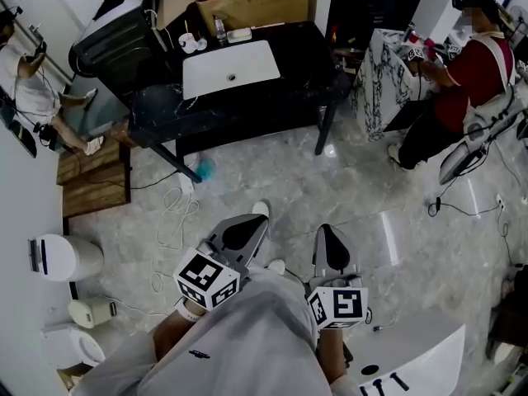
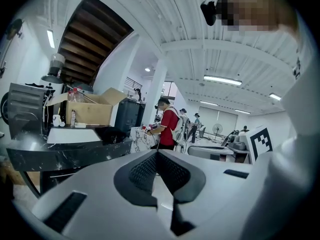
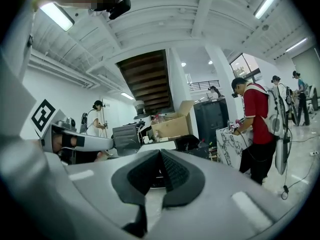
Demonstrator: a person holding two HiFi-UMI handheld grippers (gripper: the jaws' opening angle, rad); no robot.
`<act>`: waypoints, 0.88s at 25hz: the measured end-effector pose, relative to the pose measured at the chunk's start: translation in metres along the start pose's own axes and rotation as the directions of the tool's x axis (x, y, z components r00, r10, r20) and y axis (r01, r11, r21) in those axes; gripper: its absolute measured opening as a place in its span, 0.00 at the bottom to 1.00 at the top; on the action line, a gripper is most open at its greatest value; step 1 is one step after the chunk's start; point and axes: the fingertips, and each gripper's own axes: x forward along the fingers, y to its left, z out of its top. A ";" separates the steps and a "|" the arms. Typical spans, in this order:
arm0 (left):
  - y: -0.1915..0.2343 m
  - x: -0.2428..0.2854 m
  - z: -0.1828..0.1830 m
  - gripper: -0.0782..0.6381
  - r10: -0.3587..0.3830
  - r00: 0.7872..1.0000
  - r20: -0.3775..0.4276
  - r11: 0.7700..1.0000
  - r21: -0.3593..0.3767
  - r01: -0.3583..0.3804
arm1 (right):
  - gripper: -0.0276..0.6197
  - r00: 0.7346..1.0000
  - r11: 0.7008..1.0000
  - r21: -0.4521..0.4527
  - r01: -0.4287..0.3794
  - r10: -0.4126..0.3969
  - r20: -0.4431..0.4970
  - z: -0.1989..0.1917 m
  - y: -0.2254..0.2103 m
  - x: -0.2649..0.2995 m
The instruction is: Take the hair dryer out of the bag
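Left gripper (image 1: 260, 212) is held low at 6 o'clock in the head view, close to the body, with its nose aimed toward 12 o'clock. In the left gripper view (image 2: 157, 153) the jaws are seen closed, pads pressed tip to tip, with only floor and room visible past them.

Right gripper (image 1: 328, 233) is held just beside it, parallel, aimed the same way. In the right gripper view (image 3: 160, 152) the jaws are likewise seen closed on themselves, gripping no object.

Marker cubes (image 1: 206, 279) are seen at the rear of both grippers, against the grey clothing.

The hair dryer cannot be made out in any view. A dark ridged case (image 1: 115, 44) is seen at 11 o'clock from the grippers, at the left end of the black marble table (image 1: 272, 101), well apart from both tools; whether it is the bag cannot be told.

On the table, a white rectangular basin (image 1: 231, 68) is seen at 12 o'clock, and a cardboard box (image 1: 256, 7) is placed behind it. Bare grey floor (image 1: 272, 180) lies between the table and the grippers.

A person in red (image 1: 474, 64) is seen at 2 o'clock, standing at a marble-patterned stand (image 1: 384, 73).
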 end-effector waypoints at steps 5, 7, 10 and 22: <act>0.027 0.024 -0.001 0.12 -0.004 1.000 -0.018 1.000 -0.024 0.003 | 0.06 0.999 1.000 -0.014 0.002 -0.003 -0.039 -0.006 -0.009 0.032; 0.040 0.038 0.001 0.12 -0.009 1.000 -0.025 0.999 -0.036 0.008 | 0.06 0.999 1.000 -0.023 0.006 -0.007 -0.051 -0.004 -0.014 0.047; 0.057 0.065 0.011 0.12 -0.023 0.999 -0.030 0.999 -0.041 0.022 | 0.06 0.998 1.000 -0.018 0.020 -0.021 -0.062 0.000 -0.028 0.072; 0.159 0.146 0.078 0.12 0.004 1.000 0.005 0.993 -0.116 -0.003 | 0.06 0.994 0.996 -0.089 -0.030 0.020 -0.105 0.054 -0.056 0.214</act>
